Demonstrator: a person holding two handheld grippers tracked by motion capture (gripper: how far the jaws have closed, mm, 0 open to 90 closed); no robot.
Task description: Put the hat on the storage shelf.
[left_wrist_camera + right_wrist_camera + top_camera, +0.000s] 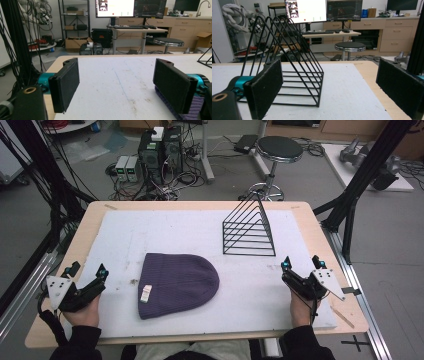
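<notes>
A wooden table [320, 235] topped with a white foam mat [165, 227] stands in a workshop, with computers on the floor and a round stool [279, 147] behind its far edge. A purple knit beanie [177, 284] lies flat on the near middle of the mat, its small label toward the left. The left gripper [89, 271] rests at the near left, jaws spread wide and empty, the beanie's edge just beside one jaw in the left gripper view. The right gripper [302, 264] rests at the near right, jaws likewise released. A black wire rack [249, 230] stands upright on the far right. No grasp has begun; the likely next move is reaching inward to the beanie. Nothing appears to block the way.
</notes>
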